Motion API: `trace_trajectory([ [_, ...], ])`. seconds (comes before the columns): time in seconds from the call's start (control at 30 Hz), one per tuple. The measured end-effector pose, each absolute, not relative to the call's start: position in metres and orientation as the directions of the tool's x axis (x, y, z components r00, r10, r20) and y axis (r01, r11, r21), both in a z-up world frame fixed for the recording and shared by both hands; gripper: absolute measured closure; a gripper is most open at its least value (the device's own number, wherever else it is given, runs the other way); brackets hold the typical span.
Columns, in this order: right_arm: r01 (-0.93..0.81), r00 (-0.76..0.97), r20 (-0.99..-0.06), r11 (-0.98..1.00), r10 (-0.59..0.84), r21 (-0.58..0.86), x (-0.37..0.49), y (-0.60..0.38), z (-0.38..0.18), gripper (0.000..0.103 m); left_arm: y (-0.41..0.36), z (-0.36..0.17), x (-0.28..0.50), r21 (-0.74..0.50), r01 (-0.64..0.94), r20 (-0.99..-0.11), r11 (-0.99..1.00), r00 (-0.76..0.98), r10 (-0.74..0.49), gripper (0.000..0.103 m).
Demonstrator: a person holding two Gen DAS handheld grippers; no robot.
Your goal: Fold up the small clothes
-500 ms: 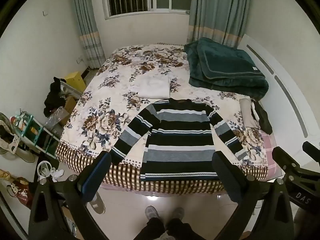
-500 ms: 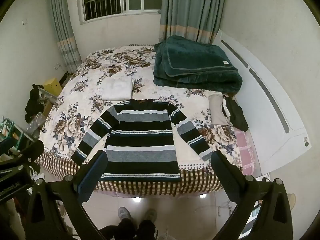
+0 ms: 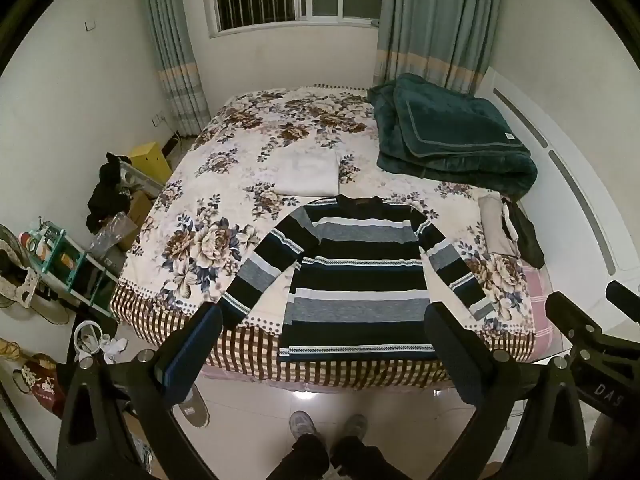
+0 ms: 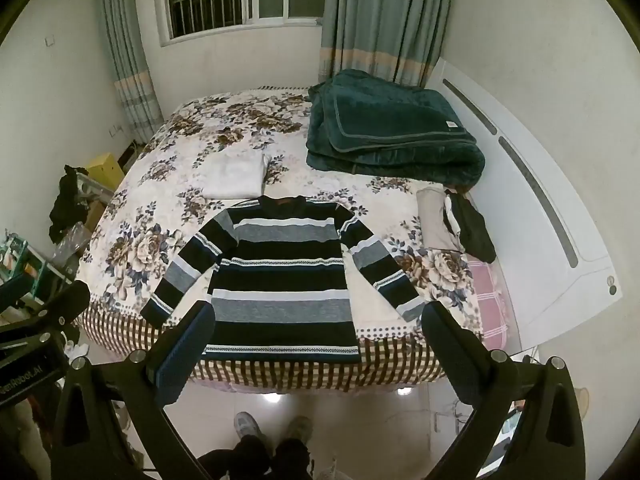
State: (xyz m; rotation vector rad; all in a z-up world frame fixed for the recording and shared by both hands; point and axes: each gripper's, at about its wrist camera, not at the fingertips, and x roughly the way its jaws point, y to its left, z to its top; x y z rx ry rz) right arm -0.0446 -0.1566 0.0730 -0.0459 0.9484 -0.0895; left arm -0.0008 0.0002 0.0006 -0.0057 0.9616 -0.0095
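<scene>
A black, grey and white striped sweater (image 3: pixel 358 276) lies flat, sleeves spread, at the near edge of the floral bed (image 3: pixel 224 216); it also shows in the right wrist view (image 4: pixel 280 276). My left gripper (image 3: pixel 324 328) is open and empty, held high above the floor in front of the bed. My right gripper (image 4: pixel 316 328) is open and empty at the same height. Each gripper shows at the edge of the other's view. A folded white garment (image 3: pixel 308 172) lies beyond the sweater's collar.
A folded dark green blanket (image 3: pixel 452 140) sits at the back right of the bed. A small pile of grey and black clothes (image 3: pixel 508 232) lies at the right edge. Shelves, boxes and shoes (image 3: pixel 60 264) crowd the floor on the left. My feet (image 3: pixel 328 432) stand before the bed.
</scene>
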Motion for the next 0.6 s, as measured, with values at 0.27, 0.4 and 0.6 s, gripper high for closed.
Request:
trace_trajectory([
  [0.27,0.055,0.584,-0.807,0.995,-0.095,-0.077,-0.0502,-0.1593,0.0706,0.0,-0.0019,0.0014,-0.0028,-0.015,0.004,-0.818,1.0,0.575,-0.014,0.0],
  [0.4,0.054,0.582,-0.808,0.996,-0.093,-0.076,-0.048,-0.16,0.0721,0.0,-0.0056,0.0043,0.0,-0.014,0.004,-0.816,1.0,0.577,-0.013,0.0],
  [0.6,0.055,0.583,-0.807,0.996,-0.095,-0.077,-0.0476,-0.1598,0.0731,0.0,-0.0046,0.0037,0.0001,-0.015,0.006,-0.817,1.0,0.577,-0.015,0.0],
])
